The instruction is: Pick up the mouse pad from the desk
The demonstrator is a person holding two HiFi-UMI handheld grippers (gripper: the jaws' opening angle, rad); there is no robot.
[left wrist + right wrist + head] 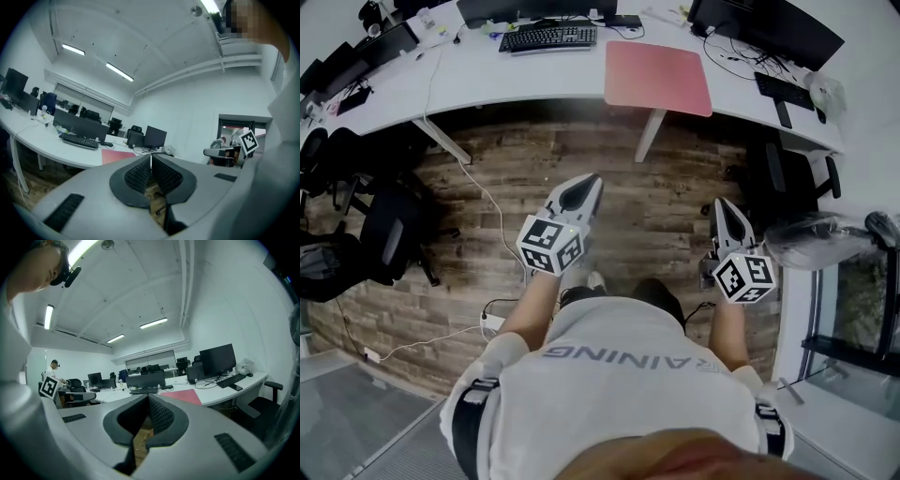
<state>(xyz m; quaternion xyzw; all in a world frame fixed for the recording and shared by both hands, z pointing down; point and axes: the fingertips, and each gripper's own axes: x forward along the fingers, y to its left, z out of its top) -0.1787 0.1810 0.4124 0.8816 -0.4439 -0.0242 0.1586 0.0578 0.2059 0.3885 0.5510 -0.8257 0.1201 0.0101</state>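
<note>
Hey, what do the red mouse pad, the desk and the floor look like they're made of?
The mouse pad looks like a soft fabric or rubbery sheet: flat, thin, matte pinkish red with no glare. The desk seems laminate or painted board: smooth, uniform white. The floor is wood or wood-look planks, brown with grain and seams; which one is unclear.

The mouse pad (658, 77), at the front edge of the desk (553, 80), is a matt red sheet on a smooth white top. The floor (647, 208) is wood plank with rough, streaked grain. The left gripper (589, 181) and right gripper (724, 204) have matt grey plastic shells and black ribbed pads (136, 174).
</note>
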